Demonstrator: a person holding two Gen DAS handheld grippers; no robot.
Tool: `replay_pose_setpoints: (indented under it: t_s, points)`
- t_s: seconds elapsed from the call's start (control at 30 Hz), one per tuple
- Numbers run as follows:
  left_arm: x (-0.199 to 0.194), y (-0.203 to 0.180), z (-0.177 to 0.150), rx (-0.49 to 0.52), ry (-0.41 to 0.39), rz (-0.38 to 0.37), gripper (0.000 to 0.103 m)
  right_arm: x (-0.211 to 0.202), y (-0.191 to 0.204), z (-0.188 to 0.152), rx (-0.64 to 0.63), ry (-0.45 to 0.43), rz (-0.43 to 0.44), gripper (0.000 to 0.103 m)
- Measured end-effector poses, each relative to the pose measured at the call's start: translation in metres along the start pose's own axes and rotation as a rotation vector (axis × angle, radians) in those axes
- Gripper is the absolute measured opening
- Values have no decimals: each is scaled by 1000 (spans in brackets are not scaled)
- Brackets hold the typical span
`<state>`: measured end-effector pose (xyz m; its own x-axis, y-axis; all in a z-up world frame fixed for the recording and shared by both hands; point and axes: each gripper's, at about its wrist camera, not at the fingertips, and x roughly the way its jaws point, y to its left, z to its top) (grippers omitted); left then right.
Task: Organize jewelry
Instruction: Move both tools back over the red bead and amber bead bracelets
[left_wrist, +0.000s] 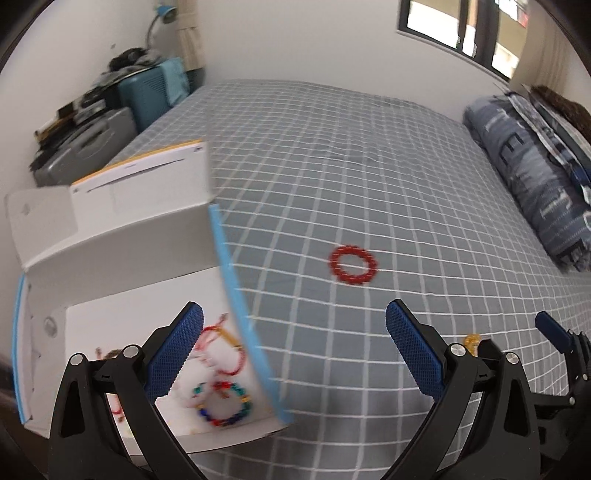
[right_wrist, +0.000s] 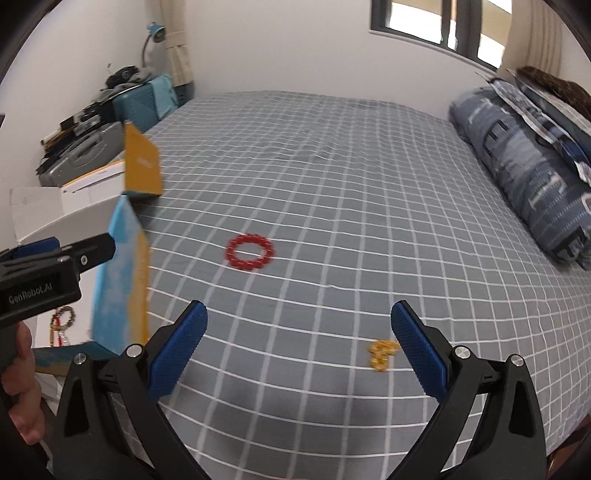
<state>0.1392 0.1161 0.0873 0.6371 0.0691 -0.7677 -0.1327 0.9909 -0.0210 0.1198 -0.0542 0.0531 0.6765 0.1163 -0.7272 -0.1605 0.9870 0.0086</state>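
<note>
Both of your grippers are empty, with the jaws spread wide: the left gripper (left_wrist: 295, 354) hovers at the near edge of the open white box (left_wrist: 51, 258), its left finger over the box floor, and the right gripper (right_wrist: 299, 350) hangs over the checked bed cover (right_wrist: 332, 166) to the right of the box. Two pieces remain outside the box. The red bead bracelet (right_wrist: 249, 253) lies flat on the cover, right of the box wall and beyond your right fingertips, roughly centred ahead of the gap. The small yellow bead piece (right_wrist: 382, 354) lies further right of the box, just inside your right gripper's right finger (right_wrist: 417, 350) and near its pad. Expect three hazards. The soft cover may yield under the fingertips, so a closing jaw could pinch fabric instead of beads. The yellow piece sits off-centre, so closing now would likely push it sideways rather than trap it. The box flap (right_wrist: 142, 168) stands upright, and your left gripper could knock it, disturbing the multicoloured bracelet (left_wrist: 225, 406) already inside.
</note>
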Motion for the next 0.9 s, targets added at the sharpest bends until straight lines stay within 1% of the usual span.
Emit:
replay_pose_setpoints:
  t_s: [0.2, 0.33, 0.47, 0.63, 0.7, 0.9]
  points:
    - [25, -47, 8, 51, 19, -28, 97, 16, -38, -10, 31, 33, -29, 96]
    - [51, -77, 10, 95, 38, -31, 97, 25, -56, -17, 37, 59, -40, 96]
    - [78, -95, 11, 105, 66, -46, 97, 35, -73, -24, 58, 74, -42, 96]
    - [112, -107, 9, 112, 101, -53, 97, 57, -87, -30, 68, 110, -50, 96]
    - [126, -109, 8, 111, 104, -35, 97, 66, -90, -34, 70, 126, -50, 96]
    - [171, -104, 6, 95, 155, -14, 97, 98, -99, -40, 79, 192, 2, 96]
